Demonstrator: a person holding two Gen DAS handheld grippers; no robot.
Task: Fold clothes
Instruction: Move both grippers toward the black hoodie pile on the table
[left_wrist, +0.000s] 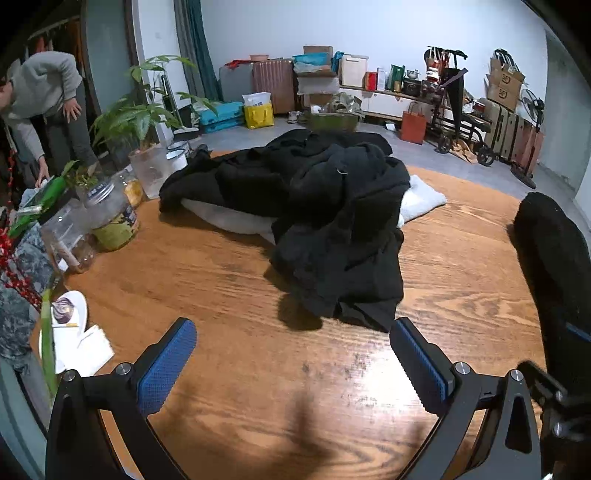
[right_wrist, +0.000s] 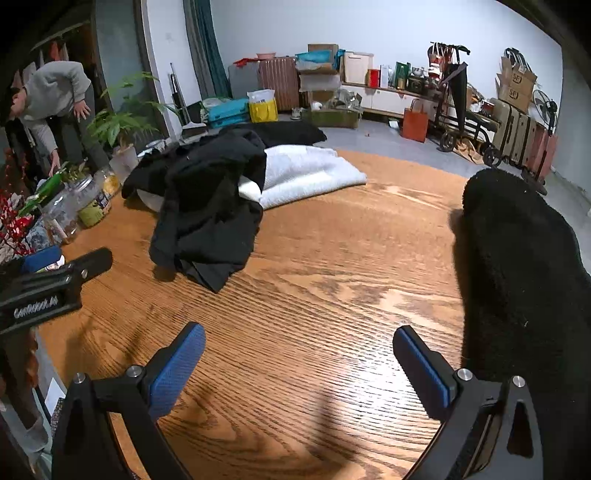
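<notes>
I held the left gripper (left_wrist: 293, 360) low over the round, orange-brown oak-grain table (left_wrist: 229, 288); its blue-padded fingers (left_wrist: 168, 363) stood wide apart with nothing between them; the right gripper (right_wrist: 299, 363) hung the same way, spread and empty, over bare wood. The crumpled black fleece garment (left_wrist: 332, 229) lay heaped near the table's middle, its long axis running from the far left edge toward me, one loose end pointing at the left gripper; it partly covered a folded white fluffy blanket (right_wrist: 306, 173) beneath. A second fuzzy black garment (right_wrist: 517, 266) stretched along the right rim, lengthwise away from me. Clear plastic jars (left_wrist: 110, 214) crowded the left edge; a person in a grey sweater (left_wrist: 40, 88) bent over beyond.
</notes>
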